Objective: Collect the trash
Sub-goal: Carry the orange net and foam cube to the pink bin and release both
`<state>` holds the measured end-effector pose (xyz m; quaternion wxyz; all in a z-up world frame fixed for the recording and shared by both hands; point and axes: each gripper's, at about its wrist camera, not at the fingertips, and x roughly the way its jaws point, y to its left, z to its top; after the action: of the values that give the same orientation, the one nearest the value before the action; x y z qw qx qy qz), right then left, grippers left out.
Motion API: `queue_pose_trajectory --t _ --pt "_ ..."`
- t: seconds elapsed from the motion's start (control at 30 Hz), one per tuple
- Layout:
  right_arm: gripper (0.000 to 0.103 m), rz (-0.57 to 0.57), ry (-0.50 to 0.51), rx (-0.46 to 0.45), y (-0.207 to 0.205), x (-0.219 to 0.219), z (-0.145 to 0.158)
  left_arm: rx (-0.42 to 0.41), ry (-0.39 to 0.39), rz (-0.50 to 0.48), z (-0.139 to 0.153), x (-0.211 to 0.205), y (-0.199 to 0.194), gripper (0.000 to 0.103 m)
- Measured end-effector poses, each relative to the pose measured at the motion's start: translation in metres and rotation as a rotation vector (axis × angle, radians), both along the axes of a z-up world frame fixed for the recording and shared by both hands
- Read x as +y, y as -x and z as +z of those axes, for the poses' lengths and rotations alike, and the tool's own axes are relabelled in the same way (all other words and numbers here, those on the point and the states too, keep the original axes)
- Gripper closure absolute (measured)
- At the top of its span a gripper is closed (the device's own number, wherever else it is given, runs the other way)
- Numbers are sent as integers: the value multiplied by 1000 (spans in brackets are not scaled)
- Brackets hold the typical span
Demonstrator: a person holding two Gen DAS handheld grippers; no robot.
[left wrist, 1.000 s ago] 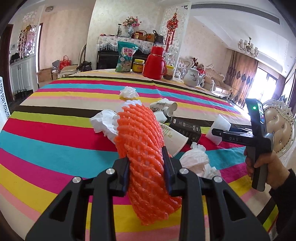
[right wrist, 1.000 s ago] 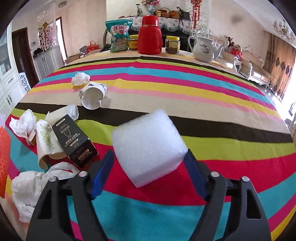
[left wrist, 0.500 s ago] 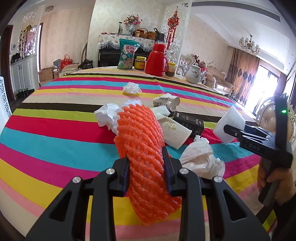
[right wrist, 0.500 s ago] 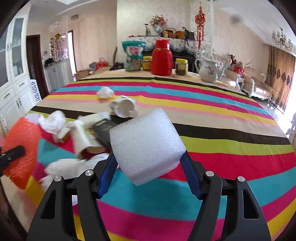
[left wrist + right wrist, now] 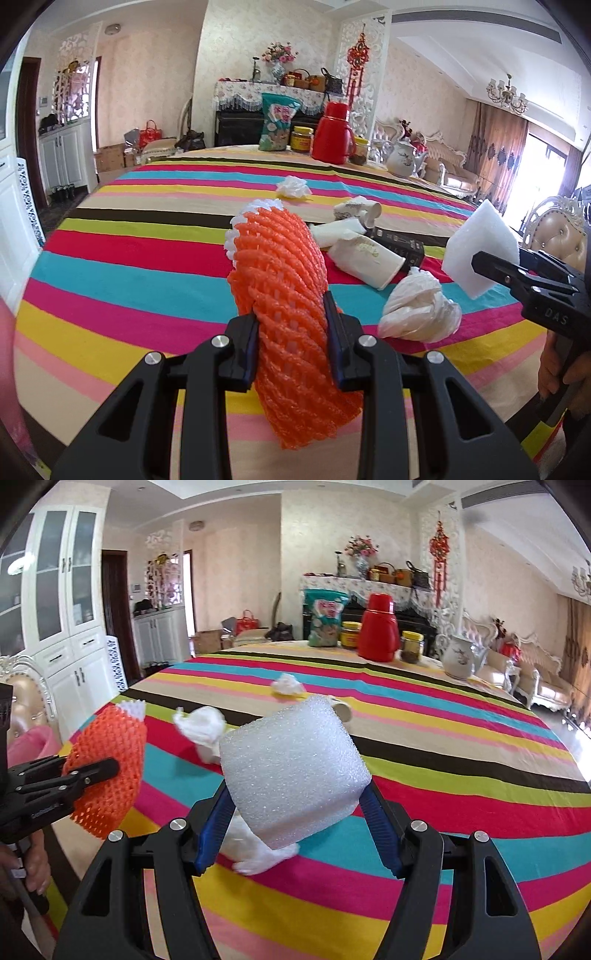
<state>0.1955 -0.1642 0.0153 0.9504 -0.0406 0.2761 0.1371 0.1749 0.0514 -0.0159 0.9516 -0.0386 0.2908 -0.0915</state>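
Note:
My left gripper (image 5: pixel 291 332) is shut on an orange foam fruit net (image 5: pixel 280 266) with a white frilled end, held upright above the near edge of the striped tablecloth (image 5: pixel 129 258). My right gripper (image 5: pixel 295 819) is shut on a white foam block (image 5: pixel 291 768), lifted off the table; the block (image 5: pixel 476 243) shows at the right of the left wrist view. On the table lie a crumpled white bag (image 5: pixel 417 310), paper cups (image 5: pixel 365 258), a black box (image 5: pixel 399 247) and a tissue wad (image 5: pixel 293 186). The orange net (image 5: pixel 110 746) appears left of the block.
A red thermos (image 5: pixel 332 133), a snack bag (image 5: pixel 277 122), jars and a white teapot (image 5: pixel 402 158) stand at the table's far edge. A padded chair (image 5: pixel 557 236) is at the right. A pink object (image 5: pixel 33 742) sits low beside the table at the left.
The right gripper has risen and swung left with the foam block, closer to the left gripper. The left gripper has drawn back a little with the orange net; both grips are unchanged.

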Motion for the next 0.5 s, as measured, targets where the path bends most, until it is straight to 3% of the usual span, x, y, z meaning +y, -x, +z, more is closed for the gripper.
queue_pose_trajectory --t 0.5 --pt "37 165 0 -10 10 86 1 -79 -77 146 20 62 55 73"
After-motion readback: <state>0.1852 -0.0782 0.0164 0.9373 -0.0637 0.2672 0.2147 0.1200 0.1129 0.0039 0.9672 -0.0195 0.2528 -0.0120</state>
